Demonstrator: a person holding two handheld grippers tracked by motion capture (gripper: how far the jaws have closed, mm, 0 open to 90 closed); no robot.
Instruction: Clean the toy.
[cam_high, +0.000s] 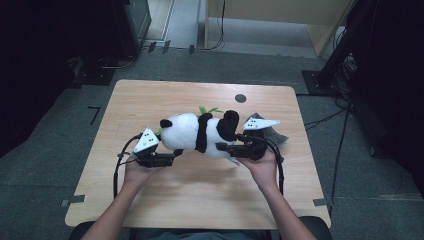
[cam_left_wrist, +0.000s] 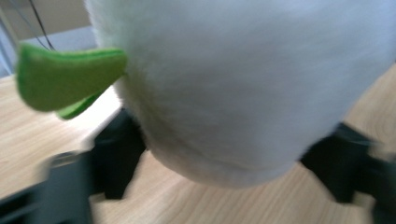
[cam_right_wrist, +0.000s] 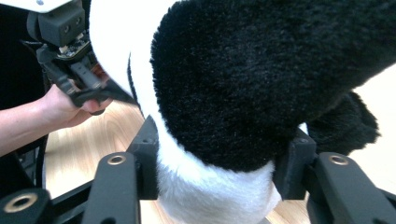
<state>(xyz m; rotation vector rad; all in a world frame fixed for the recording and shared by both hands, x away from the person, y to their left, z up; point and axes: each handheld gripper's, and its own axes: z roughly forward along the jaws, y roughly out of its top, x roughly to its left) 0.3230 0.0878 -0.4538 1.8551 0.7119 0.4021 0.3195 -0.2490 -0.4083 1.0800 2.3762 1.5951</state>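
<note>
A black-and-white plush panda (cam_high: 195, 131) lies on its side over the middle of the wooden table (cam_high: 150, 100), head to the left, with green felt leaves (cam_high: 210, 109) behind it. My left gripper (cam_high: 172, 157) is shut on the white head end; in the left gripper view the white fur (cam_left_wrist: 243, 84) bulges between both black jaws, beside a green leaf (cam_left_wrist: 65, 74). My right gripper (cam_high: 222, 146) is shut on the panda's rear, with its jaws squeezing white and black fur (cam_right_wrist: 261, 74). The right gripper view also shows the left gripper (cam_right_wrist: 65, 28) and its hand farther off.
A grey crumpled object (cam_high: 275, 135) lies on the table just behind the right gripper. A dark round hole (cam_high: 240, 98) sits near the table's far edge. Cables and dark equipment stands flank the table on the floor.
</note>
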